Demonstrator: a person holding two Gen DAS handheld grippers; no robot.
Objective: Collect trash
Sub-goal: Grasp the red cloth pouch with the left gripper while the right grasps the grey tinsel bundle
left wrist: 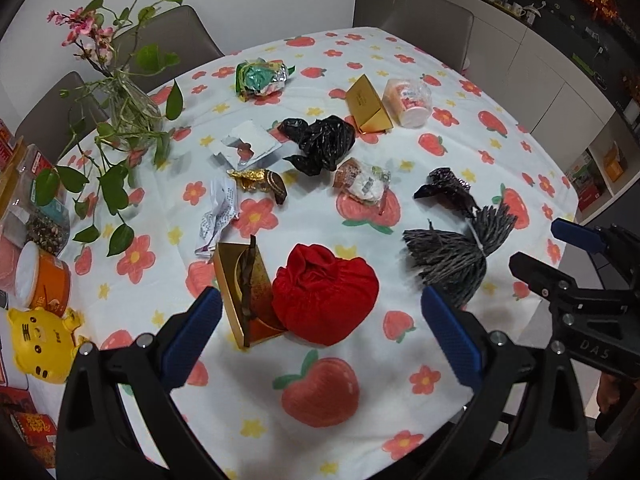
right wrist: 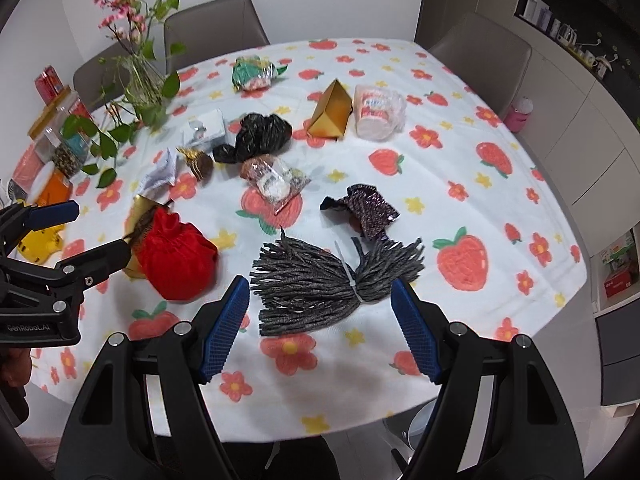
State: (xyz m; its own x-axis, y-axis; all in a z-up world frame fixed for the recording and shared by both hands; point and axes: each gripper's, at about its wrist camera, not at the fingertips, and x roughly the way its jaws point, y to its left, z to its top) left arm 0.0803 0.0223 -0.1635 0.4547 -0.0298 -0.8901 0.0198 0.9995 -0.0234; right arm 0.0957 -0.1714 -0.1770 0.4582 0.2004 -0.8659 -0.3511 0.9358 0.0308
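Two grippers hover over a table [right wrist: 460,152] laid with a strawberry-and-flower cloth, both with jaws spread wide and nothing between them. The left gripper [left wrist: 320,332] sits above the near edge, its blue pads either side of a red cloth pouch [left wrist: 325,298] that leans against a flat gold box [left wrist: 240,292]; no pad touches either item. The right gripper [right wrist: 320,320] frames a grey yarn bundle [right wrist: 320,280] cinched with a white tie, again without contact. Trash is scattered across the cloth: a dark crinkled wrapper [right wrist: 362,210] just beyond the yarn, a clear packet with a white label [right wrist: 274,180] near the centre, a crumpled black plastic bag [right wrist: 258,136] behind it, a gold triangular carton [right wrist: 332,114] beside a toppled plastic cup [right wrist: 378,114], and a green foil bag [right wrist: 252,72] at the far side. A crumpled paper slip [left wrist: 218,216], a gold-and-brown foil wrapper [left wrist: 260,182] and a torn white packet [left wrist: 250,146] lie left of centre. A glass vase with trailing leaves [left wrist: 128,116] stands at the left edge, near jars and a yellow bear-shaped toy [left wrist: 42,344]. Grey chairs [right wrist: 216,24] stand behind the table.
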